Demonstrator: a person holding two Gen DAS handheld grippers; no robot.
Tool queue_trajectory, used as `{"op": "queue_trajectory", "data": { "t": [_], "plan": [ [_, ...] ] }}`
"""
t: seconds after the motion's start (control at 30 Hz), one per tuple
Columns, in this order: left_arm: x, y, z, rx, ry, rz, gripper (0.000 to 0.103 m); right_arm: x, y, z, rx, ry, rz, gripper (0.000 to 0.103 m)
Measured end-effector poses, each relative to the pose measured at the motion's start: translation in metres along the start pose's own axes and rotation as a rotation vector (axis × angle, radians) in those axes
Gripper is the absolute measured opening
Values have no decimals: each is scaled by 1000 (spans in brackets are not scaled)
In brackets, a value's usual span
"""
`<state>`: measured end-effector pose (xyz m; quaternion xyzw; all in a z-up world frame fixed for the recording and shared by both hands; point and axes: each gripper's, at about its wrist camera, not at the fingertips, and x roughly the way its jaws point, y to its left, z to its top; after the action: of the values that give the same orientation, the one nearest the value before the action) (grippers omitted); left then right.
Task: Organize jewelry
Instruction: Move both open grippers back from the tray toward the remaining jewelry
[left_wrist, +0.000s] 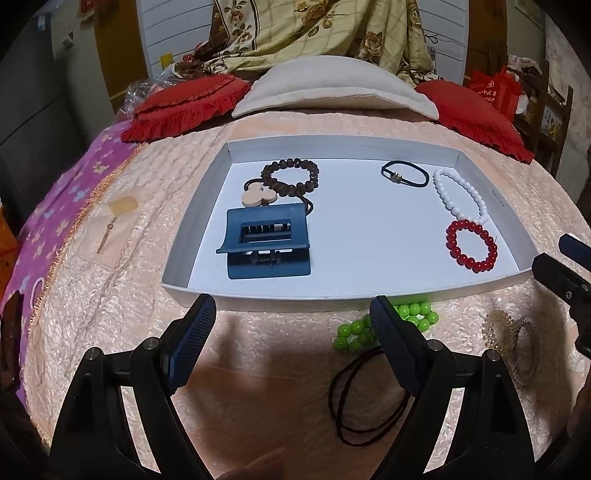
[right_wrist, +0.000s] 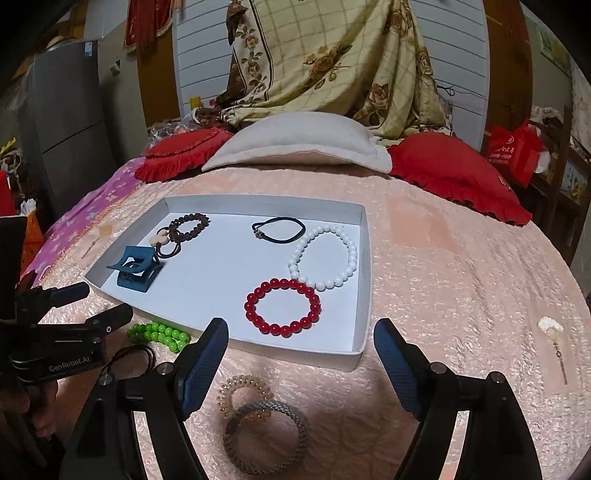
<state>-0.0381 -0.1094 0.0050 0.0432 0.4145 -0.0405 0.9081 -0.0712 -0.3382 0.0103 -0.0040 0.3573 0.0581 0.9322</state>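
Both the left hand-held gripper (left_wrist: 291, 325) and right hand-held gripper (right_wrist: 301, 345) stand agape, holding nothing. The green bead bracelet (left_wrist: 384, 325) lies on the bed outside the white tray (left_wrist: 258, 291), at 6 o'clock from it. Judged light, slippery and limp; pinch across one strand.

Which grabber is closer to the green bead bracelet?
Left. The left gripper hovers open right over the green bead bracelet, its right finger partly covering it. The right gripper is open farther to the right, above the spiral hair ties.
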Motion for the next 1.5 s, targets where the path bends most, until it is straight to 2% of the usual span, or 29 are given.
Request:
{"op": "queue_trajectory", "data": {
  "t": [0.93, 1.03, 1.1, 1.17, 1.23, 1.33, 1.43, 1.5],
  "plan": [
    [2, 3, -3, 10, 17, 2, 85, -2, -6, -4, 7, -7, -18, 79],
    [-1, 22, -4, -26, 15, -25, 85, -7, -12, -6, 3, -19, -14, 79],
    [-2, 37, -7, -68, 22, -70, 85, -14, -22, -10, 11, -26, -5, 79],
    [-2, 46, -12, -80, 41, -97, 85, -19, -31, -15, 18, -29, -2, 77],
    [-3, 46, -20, -44, 53, -72, 85, -24, -41, -22, 22, -17, 3, 65],
    [-2, 42, -33, 8, 84, -36, 85, -24, -52, -36, 20, 32, 25, 54],
    [6, 45, -39, 16, 108, 26, 85, -23, -53, -47, -5, 62, 23, 53],
    [8, 54, -40, -32, 122, -7, 86, -19, -55, -53, -15, 94, -9, 53]
  ]
}}
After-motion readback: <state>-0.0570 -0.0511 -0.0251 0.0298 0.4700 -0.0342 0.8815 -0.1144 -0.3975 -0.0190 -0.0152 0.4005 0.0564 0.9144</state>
